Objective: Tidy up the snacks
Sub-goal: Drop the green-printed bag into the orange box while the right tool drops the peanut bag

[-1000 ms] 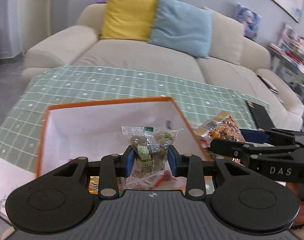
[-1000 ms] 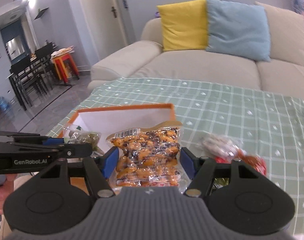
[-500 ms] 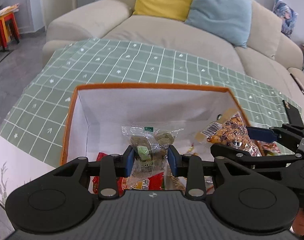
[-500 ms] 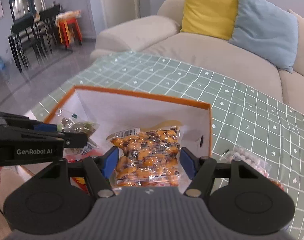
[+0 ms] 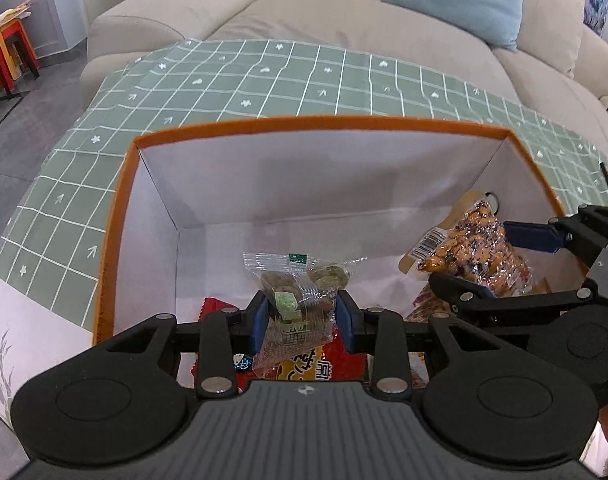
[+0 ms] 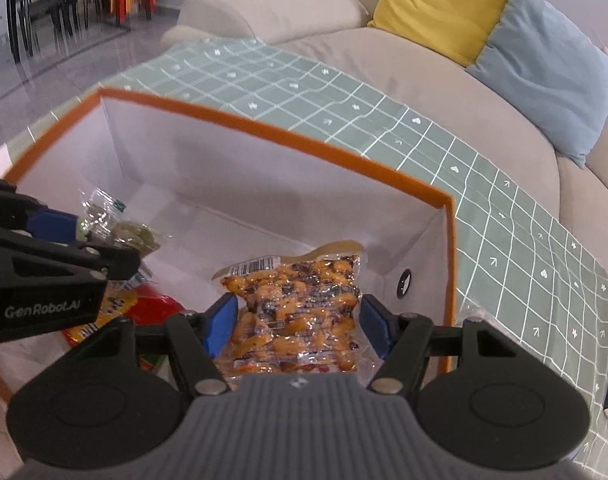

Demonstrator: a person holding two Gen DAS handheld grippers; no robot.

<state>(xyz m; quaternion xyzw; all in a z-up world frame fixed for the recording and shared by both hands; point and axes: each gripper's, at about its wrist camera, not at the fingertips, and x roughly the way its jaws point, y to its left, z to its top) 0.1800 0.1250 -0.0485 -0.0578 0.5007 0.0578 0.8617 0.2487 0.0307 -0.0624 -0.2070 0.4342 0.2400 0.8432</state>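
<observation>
Green grid tablecloth (image 5: 264, 76) w/ box (image 5: 324, 122): left hand-held gripper (image 5: 302, 322) grasps olive pack (image 5: 300, 300), right hand-held gripper (image 6: 296, 326) grasps orange pack (image 6: 296, 312).

A home living room: a beige sofa (image 5: 344, 28) with yellow and blue cushions (image 6: 436, 4) at twelve o'clock, a dining table with chairs (image 6: 44, 4) at ten o'clock

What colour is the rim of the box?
Orange, around white inner walls; the box rim shows best in the left wrist view.
</observation>
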